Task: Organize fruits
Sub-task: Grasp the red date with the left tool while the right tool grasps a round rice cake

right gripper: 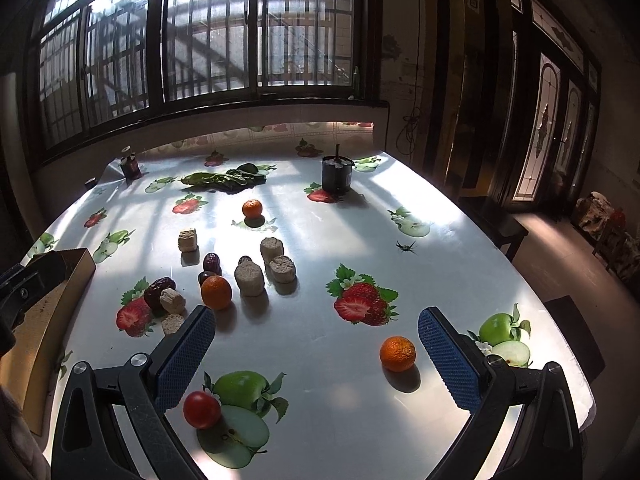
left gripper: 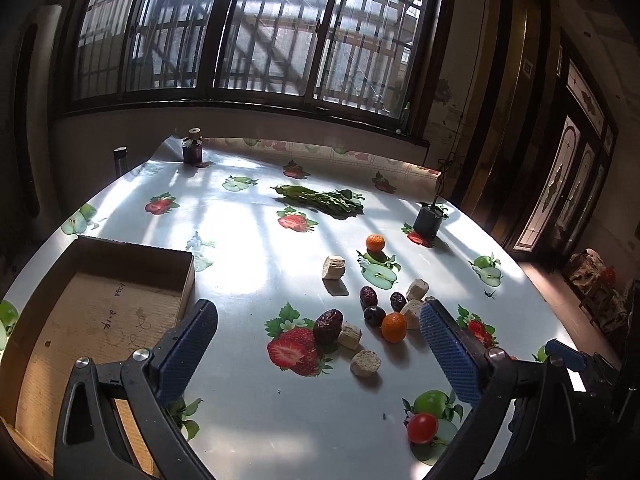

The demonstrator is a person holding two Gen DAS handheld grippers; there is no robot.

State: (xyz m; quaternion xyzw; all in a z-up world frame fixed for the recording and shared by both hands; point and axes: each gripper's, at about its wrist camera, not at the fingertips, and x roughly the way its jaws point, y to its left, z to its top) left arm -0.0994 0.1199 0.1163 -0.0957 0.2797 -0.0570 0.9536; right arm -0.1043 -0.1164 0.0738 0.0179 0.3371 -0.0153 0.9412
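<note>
Brown corrugated cardboard forms the open box (left gripper: 100, 304) at lower left of the left wrist view; it stands on the glossy fruit-print tablecloth (left gripper: 256, 248), and nothing shows on the visible part of its floor. The left gripper (left gripper: 320, 344) hovers above the table with its blue-padded jaws spread wide and nothing between them. Centre-right in that view lies a cluster: dark red dates (left gripper: 329, 325), beige cake pieces (left gripper: 365, 363), a dark round fruit, possibly a plum (left gripper: 374, 316), and a tangerine (left gripper: 394, 327). A second tangerine (left gripper: 375, 243) sits farther up the frame, below a bundle of leafy greens (left gripper: 320, 200). A cherry tomato (left gripper: 422, 427) rests at lower right.

In the right wrist view, the right gripper (right gripper: 316, 354) also stands spread and empty. The cherry tomato lies just beside its left finger (right gripper: 182, 360); a third tangerine (right gripper: 397, 353) lies near its right finger (right gripper: 450, 360), not touching.
</note>
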